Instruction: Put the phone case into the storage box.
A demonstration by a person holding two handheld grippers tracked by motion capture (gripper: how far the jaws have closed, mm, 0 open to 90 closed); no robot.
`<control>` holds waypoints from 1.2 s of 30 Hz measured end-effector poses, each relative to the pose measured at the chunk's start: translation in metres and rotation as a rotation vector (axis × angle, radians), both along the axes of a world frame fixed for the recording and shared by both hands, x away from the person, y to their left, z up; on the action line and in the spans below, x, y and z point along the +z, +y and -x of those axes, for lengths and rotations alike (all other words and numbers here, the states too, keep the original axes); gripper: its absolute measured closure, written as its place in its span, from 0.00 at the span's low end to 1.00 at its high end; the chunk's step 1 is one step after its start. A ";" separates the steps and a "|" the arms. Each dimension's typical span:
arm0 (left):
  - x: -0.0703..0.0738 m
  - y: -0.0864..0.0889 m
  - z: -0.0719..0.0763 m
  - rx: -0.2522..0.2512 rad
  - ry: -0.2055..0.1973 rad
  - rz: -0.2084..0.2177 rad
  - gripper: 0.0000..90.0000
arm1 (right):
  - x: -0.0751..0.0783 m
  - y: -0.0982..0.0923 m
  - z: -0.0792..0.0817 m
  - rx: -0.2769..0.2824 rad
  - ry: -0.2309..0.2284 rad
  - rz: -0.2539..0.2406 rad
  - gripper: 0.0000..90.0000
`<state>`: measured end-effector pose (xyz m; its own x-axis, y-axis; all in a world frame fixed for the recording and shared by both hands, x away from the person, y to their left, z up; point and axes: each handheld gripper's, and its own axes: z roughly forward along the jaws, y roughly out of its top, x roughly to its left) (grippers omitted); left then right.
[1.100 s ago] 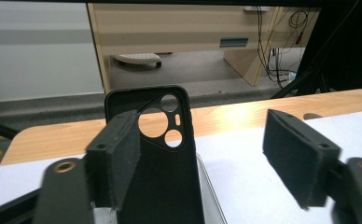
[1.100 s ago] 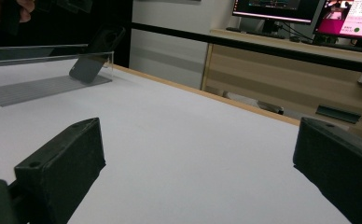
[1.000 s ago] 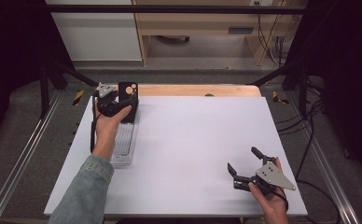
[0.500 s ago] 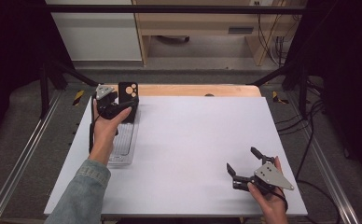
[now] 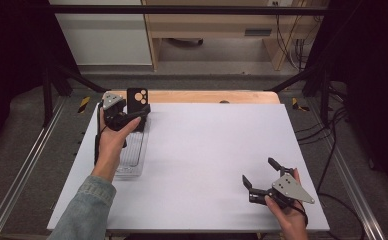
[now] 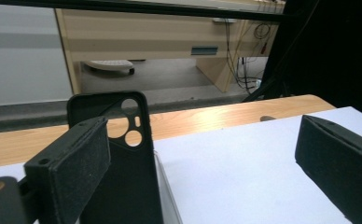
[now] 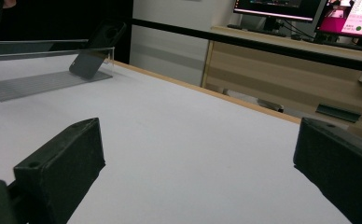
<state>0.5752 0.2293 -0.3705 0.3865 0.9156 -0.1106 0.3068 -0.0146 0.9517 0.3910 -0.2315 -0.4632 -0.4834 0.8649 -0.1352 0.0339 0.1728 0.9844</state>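
Phone case (image 6: 118,154) stands upright before the left claw's (image 6: 207,163) just-opened jaws.

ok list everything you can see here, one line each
phone case: 1, black, upright at the far end of the tray, leaning on its end wall
tray: 1, clear plastic, near the left edge of the white table top
table top: 1, white, with a wooden strip along its far edge
desk: 1, light wood, on the floor beyond the table
monitors: 2, lit, seen in the right gripper view
left gripper: 1, black, jaws have just been opening, close by the case, not clamping it
right gripper: 1, black, open, at the near right corner
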 end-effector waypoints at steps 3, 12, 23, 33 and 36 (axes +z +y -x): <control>0.001 0.002 0.001 0.003 0.002 0.005 0.03 | 0.000 0.000 0.000 0.001 0.002 -0.001 0.02; 0.005 0.003 0.006 -0.010 -0.006 0.005 0.03 | 0.000 0.001 0.001 -0.002 -0.004 0.012 0.03; 0.008 0.005 0.009 -0.019 -0.014 0.011 0.03 | 0.000 0.001 0.000 0.001 0.003 0.002 0.03; 0.009 0.003 0.008 -0.046 -0.018 0.014 0.02 | -0.001 -0.001 0.000 -0.006 0.023 -0.019 0.02; 0.011 0.000 0.011 -0.070 -0.026 0.014 0.02 | -0.001 -0.001 0.000 -0.008 0.027 -0.017 0.02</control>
<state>0.5641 0.2289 -0.3596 0.4528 0.8845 -0.1126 0.2810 -0.0217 0.9594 0.3913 -0.2326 -0.4641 -0.4798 0.8708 -0.1077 0.0620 0.1560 0.9858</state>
